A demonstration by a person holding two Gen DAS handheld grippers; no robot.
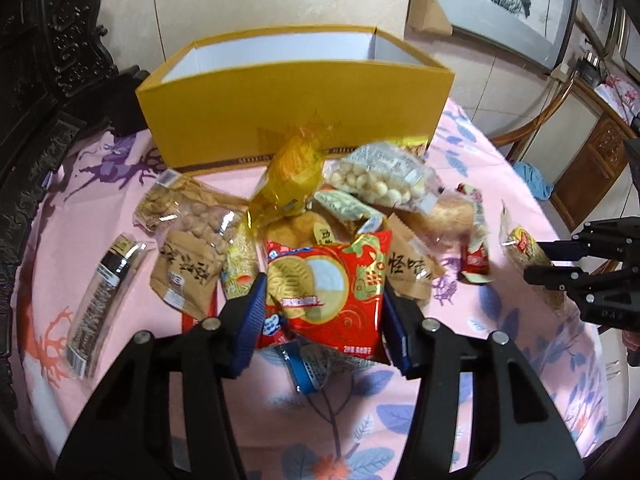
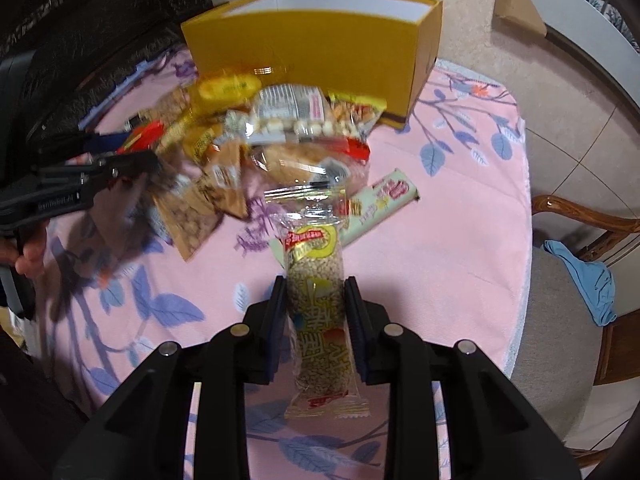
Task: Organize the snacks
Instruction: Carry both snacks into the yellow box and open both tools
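Red cookie pack (image 1: 324,292) at near edge of snack pile (image 1: 304,216), pinched btwn blue pads of L gripper (image 1: 324,300), jaws about half apart, snug on both sides. Grain bar (image 2: 318,312) clamped in R gripper (image 2: 316,312), jaws narrow, wrapper end sticking out twd pile. Yellow box (image 1: 296,108) open behind pile on pink floral cloth (image 1: 500,320).
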